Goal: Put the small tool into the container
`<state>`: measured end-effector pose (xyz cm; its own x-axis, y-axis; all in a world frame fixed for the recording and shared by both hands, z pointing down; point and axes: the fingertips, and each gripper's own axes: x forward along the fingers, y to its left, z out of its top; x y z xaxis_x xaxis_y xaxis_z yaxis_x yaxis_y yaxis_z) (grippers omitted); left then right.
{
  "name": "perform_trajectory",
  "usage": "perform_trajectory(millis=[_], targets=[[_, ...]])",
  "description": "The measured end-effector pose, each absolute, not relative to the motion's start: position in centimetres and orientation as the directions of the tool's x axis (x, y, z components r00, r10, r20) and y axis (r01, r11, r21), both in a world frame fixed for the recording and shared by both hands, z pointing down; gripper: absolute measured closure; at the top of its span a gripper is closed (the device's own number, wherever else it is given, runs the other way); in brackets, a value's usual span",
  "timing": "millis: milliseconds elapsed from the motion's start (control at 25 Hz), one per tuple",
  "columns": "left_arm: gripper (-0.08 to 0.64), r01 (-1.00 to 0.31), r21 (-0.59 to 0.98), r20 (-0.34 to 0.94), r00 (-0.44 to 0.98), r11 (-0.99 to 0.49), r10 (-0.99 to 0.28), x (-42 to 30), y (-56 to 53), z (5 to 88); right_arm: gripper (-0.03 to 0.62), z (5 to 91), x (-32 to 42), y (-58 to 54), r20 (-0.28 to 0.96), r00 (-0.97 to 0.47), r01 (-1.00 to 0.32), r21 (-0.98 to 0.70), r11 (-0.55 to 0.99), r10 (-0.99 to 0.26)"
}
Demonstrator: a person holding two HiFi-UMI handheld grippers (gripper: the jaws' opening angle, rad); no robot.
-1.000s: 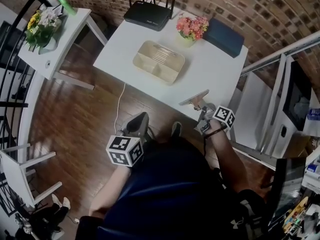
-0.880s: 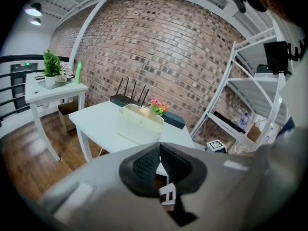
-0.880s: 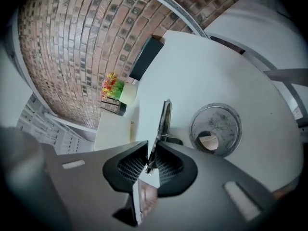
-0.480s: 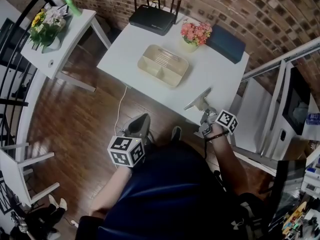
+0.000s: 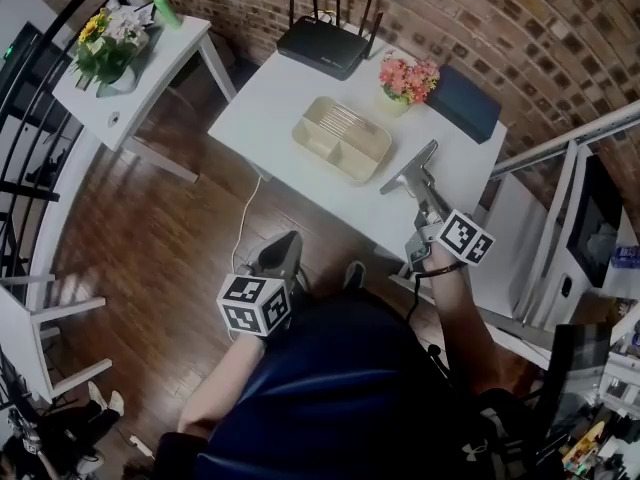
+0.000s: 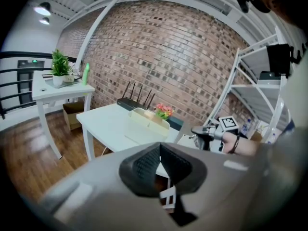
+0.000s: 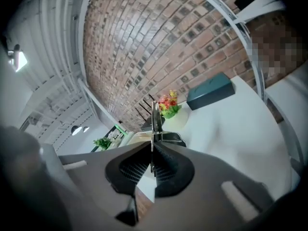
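Note:
A flat grey metal tool (image 5: 410, 171) sticks out past my right gripper (image 5: 425, 192), which is shut on it. In the right gripper view the thin blade (image 7: 155, 117) stands upright between the pads of the right gripper (image 7: 153, 152). The tool hangs over the right part of the white table (image 5: 270, 98), right of the cream divided container (image 5: 360, 150), which also shows in the left gripper view (image 6: 144, 117). My left gripper (image 5: 284, 240) hangs low in front of the table, shut with nothing in it; its pads (image 6: 144, 163) meet.
At the table's far edge stand a black router (image 5: 325, 43), a pot of pink flowers (image 5: 408, 76) and a dark blue box (image 5: 462, 101). A white side table (image 5: 130, 78) with a plant stands at the left. White shelving (image 5: 560, 168) is at the right.
My right gripper has lifted the tool from the table's near edge and carried it farther over the table, rolling it. The left gripper has stayed put.

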<state>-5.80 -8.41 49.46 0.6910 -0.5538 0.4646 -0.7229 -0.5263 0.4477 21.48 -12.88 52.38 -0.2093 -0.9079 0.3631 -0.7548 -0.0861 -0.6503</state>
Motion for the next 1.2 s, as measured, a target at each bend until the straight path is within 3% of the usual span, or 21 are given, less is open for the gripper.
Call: perform_trajectory(millis=[280, 640, 1200], targets=[[0.555, -0.738, 0.457, 0.461, 0.674, -0.497, -0.577, -7.1, -8.8, 49.6, 0.578, 47.9, 19.1, -14.9, 0.350, -0.192, -0.875, -0.485, -0.002, -0.917], [0.555, -0.753, 0.461, 0.460, 0.655, -0.469, -0.600, -7.9, -9.3, 49.6, 0.578, 45.3, 15.8, -17.3, 0.311, -0.262, -0.918, -0.374, 0.136, -0.914], [0.555, -0.772, 0.470, 0.471, 0.629, -0.427, -0.619, -9.2, -9.3, 50.2, 0.578, 49.1, 11.5, -19.2, 0.456, -0.335, -0.942, -0.186, 0.280, -0.824]])
